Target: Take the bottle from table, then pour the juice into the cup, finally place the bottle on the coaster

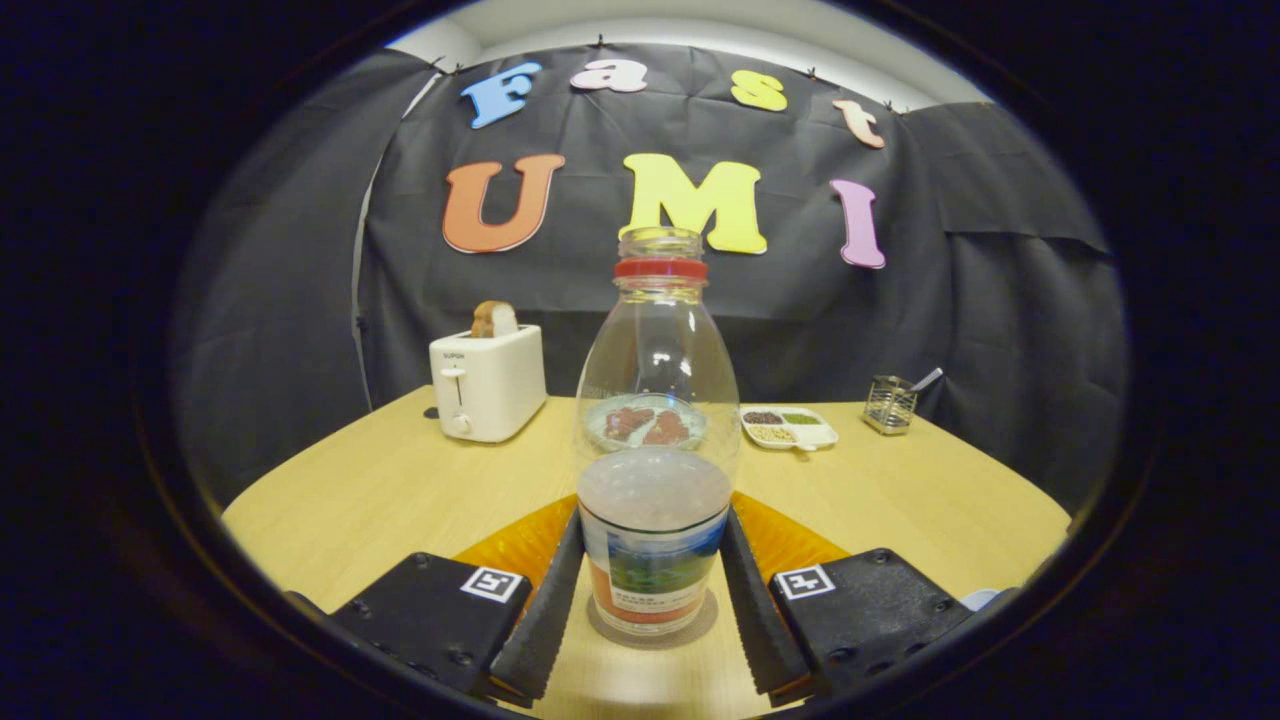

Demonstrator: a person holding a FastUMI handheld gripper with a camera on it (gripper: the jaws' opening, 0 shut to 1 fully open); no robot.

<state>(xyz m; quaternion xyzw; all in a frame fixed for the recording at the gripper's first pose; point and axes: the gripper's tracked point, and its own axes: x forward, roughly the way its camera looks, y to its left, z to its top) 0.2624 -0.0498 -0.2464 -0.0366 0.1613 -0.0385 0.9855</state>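
A clear plastic bottle (655, 480) with a red neck ring, no cap and a printed label stands upright on the wooden table (380, 490). Pale cloudy juice fills it to just above the label. My gripper (652, 545) has it between the fingers, and both fingertips (568, 545) press against its labelled sides. An orange ribbed disc (510, 545), a coaster by its look, lies flat on the table just behind the fingers and shows on both sides of the bottle. Beside the right finger a pale rim (982, 598) peeks out; I cannot tell what it is.
Beyond the bottle are a plate of reddish food (645, 422) and a white divided dish (790, 428). A white toaster (488, 382) holding a slice of bread stands at the back left. A small wire holder (889, 404) is at the back right.
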